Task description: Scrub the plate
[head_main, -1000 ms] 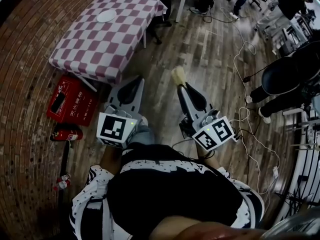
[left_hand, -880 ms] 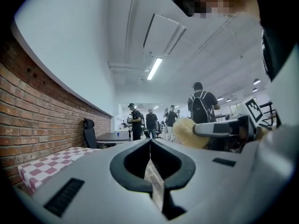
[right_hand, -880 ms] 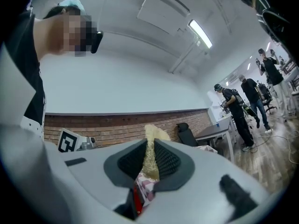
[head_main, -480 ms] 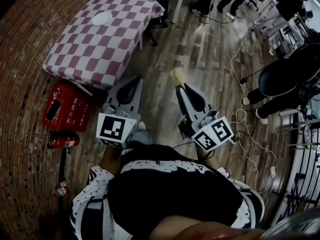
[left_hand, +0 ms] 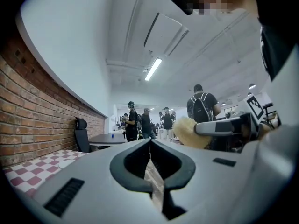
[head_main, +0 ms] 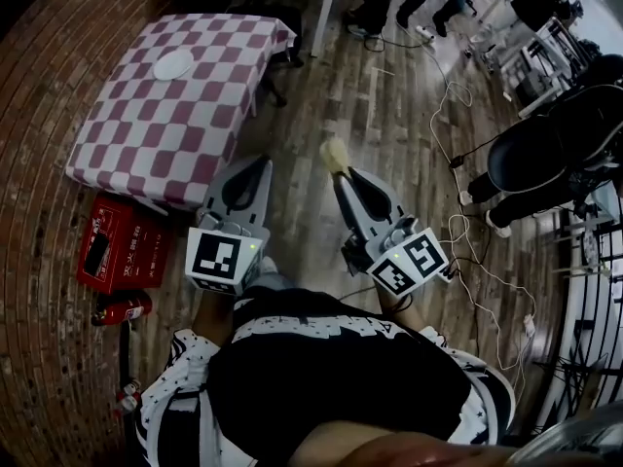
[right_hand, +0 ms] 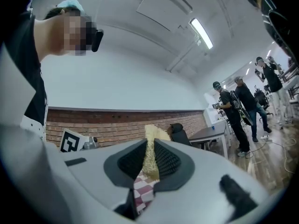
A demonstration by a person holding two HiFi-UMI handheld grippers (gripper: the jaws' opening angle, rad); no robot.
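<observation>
Wood-plank floor ahead, brick along the left, people and loose cables well off to the right. Table [head_main: 175, 134] with a pink-and-white checked cloth stands ahead and to my left; the plate [head_main: 173, 64] lies flat on its far-left part, white and round, so no long axis to line up with. Both of my grippers hang over bare floor, short of the table's near corner and well apart from the plate. Left gripper [head_main: 259, 163] has its jaws pressed together with nothing between them, confirmed in its own view [left_hand: 150, 143]. Right gripper [head_main: 341, 171] is clamped on a yellow sponge [head_main: 333, 152], which sticks out past the tips; in the right gripper view [right_hand: 149, 143] the sponge [right_hand: 150, 160] fills the slot between the ribbed pads. The turning point as I judge it: the plate lies forward and left of the sponge, and the left gripper is the nearer of the 2, so the sponge arm has the longer reach across the cloth. Hard to read: the plate is too small in the head view to show any dirt or rim detail, neither gripper view shows it surely, and my own torso blocks the lower part of the head view. Red box [head_main: 117, 256] and fire extinguisher [head_main: 122, 309] lie on the floor beside the table's near-left side.
</observation>
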